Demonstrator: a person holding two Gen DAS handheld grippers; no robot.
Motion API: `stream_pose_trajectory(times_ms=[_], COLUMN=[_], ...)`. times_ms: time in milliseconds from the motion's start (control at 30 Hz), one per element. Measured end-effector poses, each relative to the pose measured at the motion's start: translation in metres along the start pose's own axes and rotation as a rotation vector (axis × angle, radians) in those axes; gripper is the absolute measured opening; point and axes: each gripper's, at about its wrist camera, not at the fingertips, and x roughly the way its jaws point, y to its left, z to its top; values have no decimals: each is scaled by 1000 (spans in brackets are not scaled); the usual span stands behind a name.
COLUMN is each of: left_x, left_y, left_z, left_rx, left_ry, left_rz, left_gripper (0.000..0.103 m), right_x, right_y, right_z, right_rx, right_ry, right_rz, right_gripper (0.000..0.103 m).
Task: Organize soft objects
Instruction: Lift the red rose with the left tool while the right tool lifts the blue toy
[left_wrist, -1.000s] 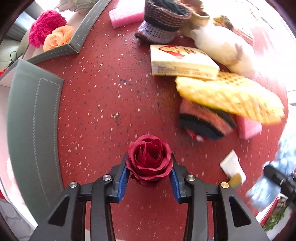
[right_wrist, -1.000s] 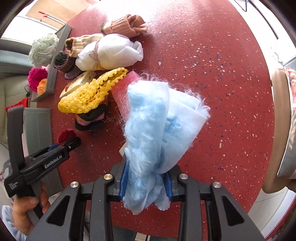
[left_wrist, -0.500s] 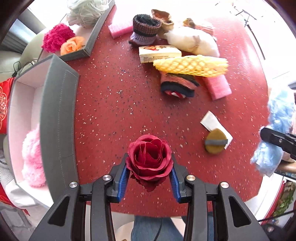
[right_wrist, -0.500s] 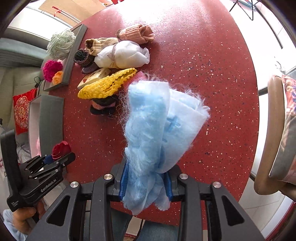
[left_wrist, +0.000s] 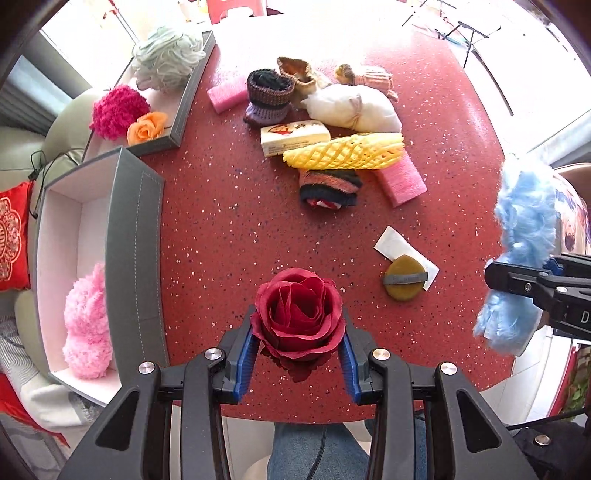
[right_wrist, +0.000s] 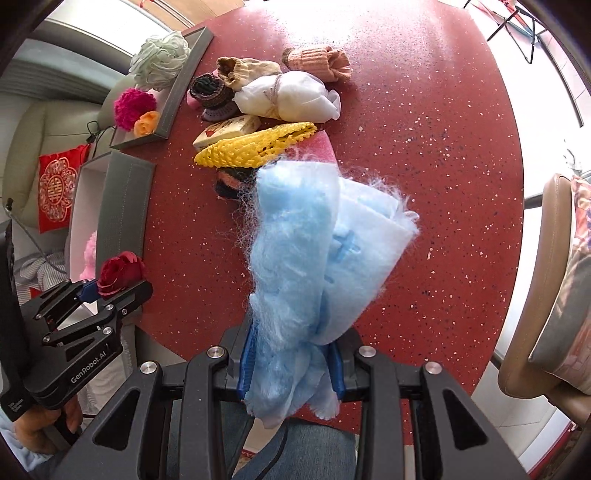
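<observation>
My left gripper (left_wrist: 298, 354) is shut on a dark red fabric rose (left_wrist: 299, 314), held high above the near edge of the round red table (left_wrist: 229, 221). My right gripper (right_wrist: 291, 365) is shut on a fluffy light blue cloth (right_wrist: 317, 251), also held high over the table's near side; it shows at the right of the left wrist view (left_wrist: 524, 236). The rose and left gripper appear at the lower left of the right wrist view (right_wrist: 118, 273).
A deep grey box (left_wrist: 133, 258) at the left holds a pink pompom (left_wrist: 86, 325). A shallow grey tray (left_wrist: 184, 107) holds a magenta pompom, an orange rose and a pale bath pouf. Socks, pink sponges, yellow foam net (left_wrist: 343, 151), white bundle and a powder puff (left_wrist: 404, 278) lie on the table.
Both grippers have risen and pulled back from the table with their loads still held; the objects look smaller and the near table edge and the deep box have come into view.
</observation>
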Motion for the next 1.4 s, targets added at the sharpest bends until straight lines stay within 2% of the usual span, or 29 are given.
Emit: stream_pose_trajectory(times_ms=[733,1400], left_x=[-22,-24], left_y=[11,16], left_z=[-6,-9], left_rx=[-24,-39], left_ry=[-59,-68], left_rz=[14,11], left_gripper=[41,41], right_x=[-10,-10], right_y=[19,25], right_z=[3,1], right_rx=[-43,-59], right_ry=[-30,-29], right_rz=[-14,-30], right_gripper=[36,36])
